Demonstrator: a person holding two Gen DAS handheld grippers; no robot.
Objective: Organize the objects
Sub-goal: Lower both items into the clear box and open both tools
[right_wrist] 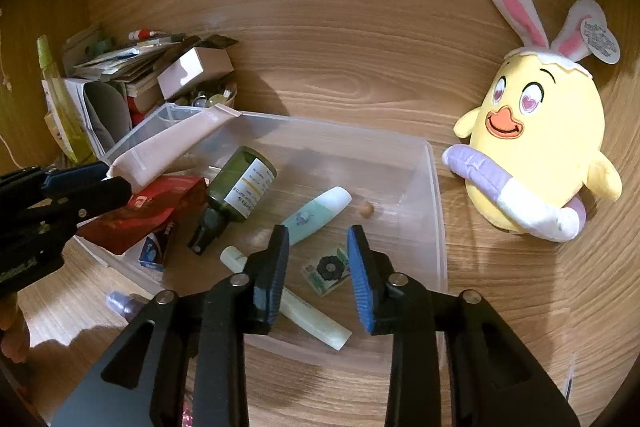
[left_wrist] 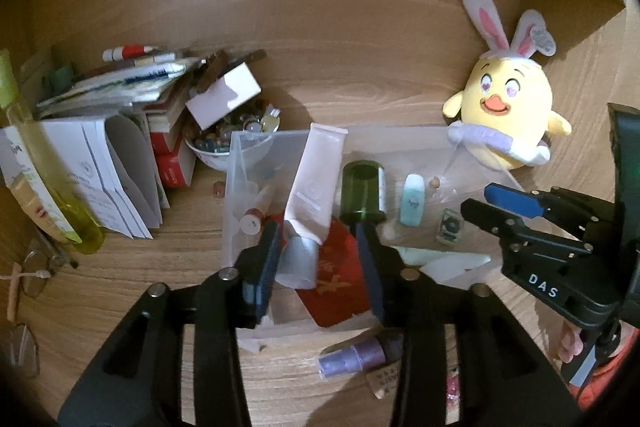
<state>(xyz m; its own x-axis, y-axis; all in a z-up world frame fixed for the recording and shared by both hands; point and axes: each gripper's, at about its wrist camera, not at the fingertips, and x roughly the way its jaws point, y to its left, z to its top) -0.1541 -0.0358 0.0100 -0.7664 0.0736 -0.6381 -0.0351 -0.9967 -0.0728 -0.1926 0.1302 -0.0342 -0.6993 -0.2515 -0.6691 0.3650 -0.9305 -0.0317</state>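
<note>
Sorting step: small toiletries are being gathered into the clear plastic bin (right_wrist: 434, 187) on the bench (right_wrist: 360, 67). The left gripper (left_wrist: 318, 255) stands with fingers apart astride the white tube (left_wrist: 316, 183), whose silver cap lies between them; no pad visibly presses it. The right gripper (right_wrist: 318, 259) hovers over the bin, fingers apart and empty, above a small patterned packet (right_wrist: 326, 273). The purple bottle (left_wrist: 356, 357) lies outside the bin, so the next move probably calls for collecting it. The red packet (right_wrist: 152, 211) is partly covered, and labels are unreadable.
</note>
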